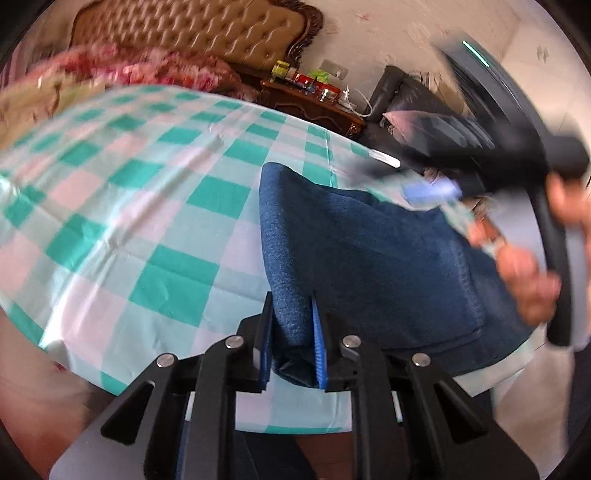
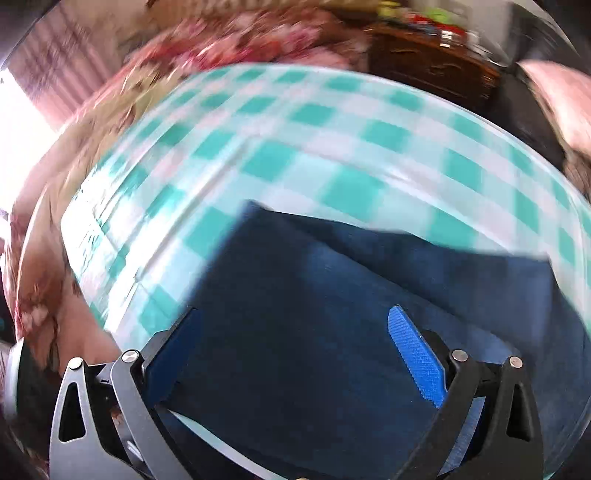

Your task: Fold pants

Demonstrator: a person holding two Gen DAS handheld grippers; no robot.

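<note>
The left gripper [image 1: 291,332] has its jaws clenched on a bunched fold of the blue pants [image 1: 354,258]; the fleece fabric fills the gap between the two blue pads [image 1: 318,350] and is gathered into a thick roll at that point. Ahead of the left jaws and to their right, the pants spread out as a flat, doubled panel across the bed [image 1: 147,192], which is covered with a green-and-white checked sheet. The near hem of the panel lies to the right of the jaws, close to the edge of the bed. The right gripper [image 2: 295,354] has its jaws released and set wide apart, one finger on each side of the pants [image 2: 332,314], with dark blue fabric lying directly between and beneath them; the pads [image 2: 417,362] do not contact the cloth in any way the right wrist view makes certain, since that view is motion-blurred. In the left wrist view the right gripper appears to the upper right of the left jaws, blurred, held in the person's right hand [image 1: 532,280] above the far side of the pants. Beyond both sets of jaws, at the far end of the bed, lie a floral quilt [image 1: 147,66] and a tufted headboard [image 1: 207,33], with a dark wooden nightstand [image 1: 314,103] beside them.
</note>
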